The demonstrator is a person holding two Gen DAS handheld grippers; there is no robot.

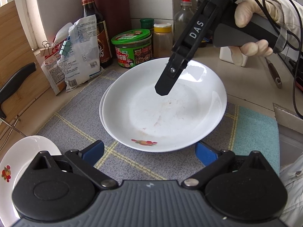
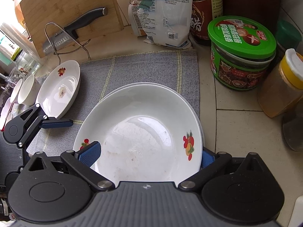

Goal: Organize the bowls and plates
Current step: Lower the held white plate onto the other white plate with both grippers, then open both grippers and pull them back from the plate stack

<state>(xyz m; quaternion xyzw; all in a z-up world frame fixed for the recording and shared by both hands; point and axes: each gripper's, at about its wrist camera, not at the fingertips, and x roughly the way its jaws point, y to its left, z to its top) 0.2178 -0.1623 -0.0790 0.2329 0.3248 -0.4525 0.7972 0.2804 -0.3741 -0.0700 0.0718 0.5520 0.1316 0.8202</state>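
Two white plates (image 1: 170,117) with fruit prints lie stacked on the grey mat (image 1: 75,124). My right gripper (image 1: 165,89) reaches down over their far rim. In the right wrist view it (image 2: 148,154) stands open: its left pad (image 2: 90,152) is over the top plate (image 2: 144,132) and its right pad sits outside the rim, partly hidden. My left gripper (image 1: 149,151) is open just before the near rim, touching nothing. One finger (image 2: 60,122) of it shows in the right wrist view. A smaller plate (image 2: 58,89) and small white bowls (image 2: 28,90) sit left of the stack.
Along the back stand a green-lidded jar (image 2: 242,53), a yellow-capped spice jar (image 2: 282,87), a dark sauce bottle (image 1: 94,26) and clipped bags (image 1: 79,53). A knife (image 2: 75,28) rests against a wooden board (image 2: 70,9) in a wire rack. A cardboard box (image 1: 287,115) is at the right.
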